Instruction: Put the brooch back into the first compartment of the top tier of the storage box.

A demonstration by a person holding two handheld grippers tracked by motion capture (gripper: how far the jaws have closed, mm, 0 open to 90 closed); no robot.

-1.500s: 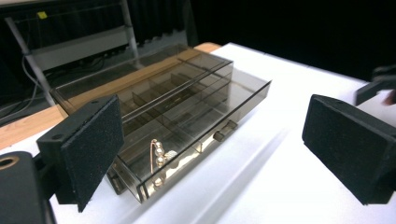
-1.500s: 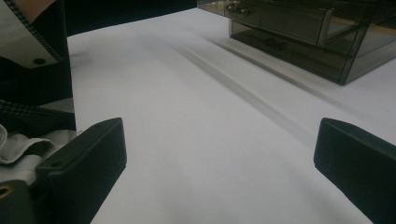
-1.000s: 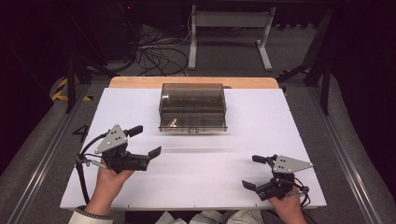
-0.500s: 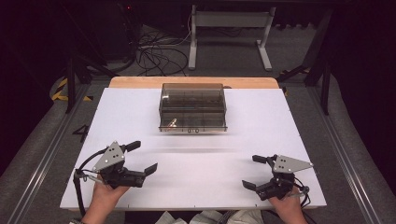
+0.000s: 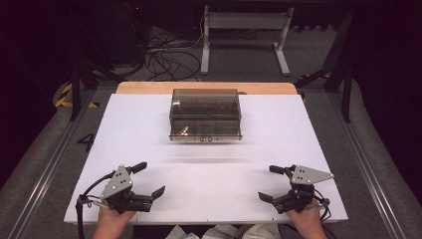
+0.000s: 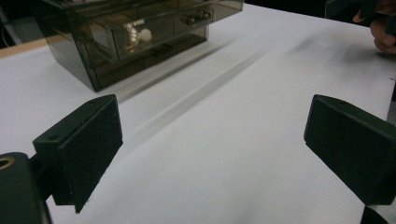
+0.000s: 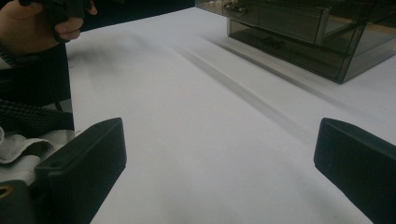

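**Smoked-plastic drawer box waits, both grippers wide apart**

While the left gripper (image 5: 144, 180) rests at the lower left of the high view, jaws spread and empty, the smoked-plastic drawer box (image 5: 205, 114) stands at upper centre of the white table (image 5: 209, 184), well apart from both. It looks light, rigid and slippery, likely brittle; the small drawer knobs (image 6: 197, 17) seem the best hold. At lower right, the right gripper (image 5: 271, 183) likewise gapes empty.

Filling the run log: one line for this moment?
left gripper: open, empty | right gripper: open, empty | smoky transparent plastic drawer box: untouched, mid-table
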